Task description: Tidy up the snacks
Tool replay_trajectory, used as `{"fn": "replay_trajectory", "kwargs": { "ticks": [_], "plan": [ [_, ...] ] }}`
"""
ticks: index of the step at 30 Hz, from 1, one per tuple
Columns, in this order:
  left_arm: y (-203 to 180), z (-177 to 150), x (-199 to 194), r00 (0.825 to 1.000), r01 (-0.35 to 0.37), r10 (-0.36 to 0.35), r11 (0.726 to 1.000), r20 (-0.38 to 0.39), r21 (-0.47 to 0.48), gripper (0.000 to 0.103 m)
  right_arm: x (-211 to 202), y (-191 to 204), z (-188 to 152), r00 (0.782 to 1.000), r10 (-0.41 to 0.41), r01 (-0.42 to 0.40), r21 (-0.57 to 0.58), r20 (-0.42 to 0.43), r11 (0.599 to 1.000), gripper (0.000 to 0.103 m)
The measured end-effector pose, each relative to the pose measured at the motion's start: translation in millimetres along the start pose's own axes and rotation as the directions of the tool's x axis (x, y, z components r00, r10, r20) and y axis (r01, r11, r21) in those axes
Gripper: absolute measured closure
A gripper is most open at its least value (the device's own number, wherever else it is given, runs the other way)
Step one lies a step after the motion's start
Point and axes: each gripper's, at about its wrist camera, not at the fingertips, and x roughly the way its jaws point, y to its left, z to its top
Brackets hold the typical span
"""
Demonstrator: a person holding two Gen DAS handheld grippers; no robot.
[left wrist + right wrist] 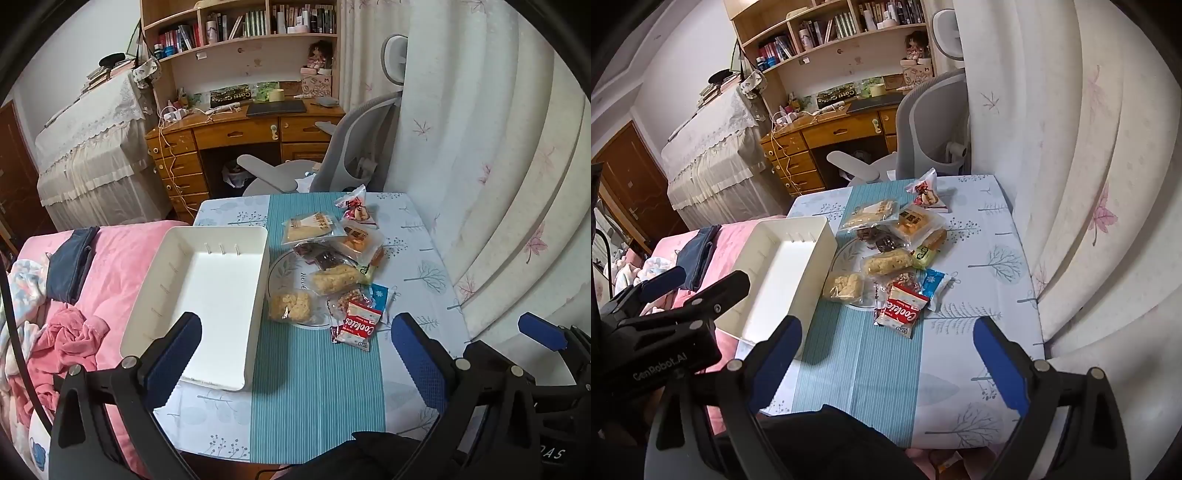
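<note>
The surface (413, 236) is a small table under a pale cloth printed with trees, with a striped teal runner (317, 387) down its middle. A pink-covered bed (110, 266) lies on the left of it, white curtains (498, 166) hang on the right, and beyond stand a grey office chair (343, 155) and a wooden desk (229, 129) under bookshelves.

Ahead of the left gripper (295, 332), just past its left finger, a white tray (162, 266) sits on the runner's left edge, with nothing in it. Ahead and right of centre, a patterned plate (280, 273) carries a heap of wrapped snacks (332, 277); a red Cookies packet (358, 328) lies nearest, partly off the plate.

The left gripper's jaws are spread wide and hold nothing. The right gripper (886, 339) is likewise spread wide with nothing held, the Cookies packet just beyond its gap. Both hover above the near end of the surface.
</note>
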Motion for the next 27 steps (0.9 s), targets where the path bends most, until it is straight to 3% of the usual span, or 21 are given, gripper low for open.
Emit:
{"fn": "replay_trajectory", "kwargs": {
  "ticks": [27],
  "plan": [
    [0.0, -1.9, -0.9, 1.0, 0.005, -0.005, 1.0, -0.002, 0.0, 0.001, -1.5, 3.0, -0.9, 1.0, 0.006, -0.006, 0.003, 0.0, 1.0, 0.008]
  ]
}}
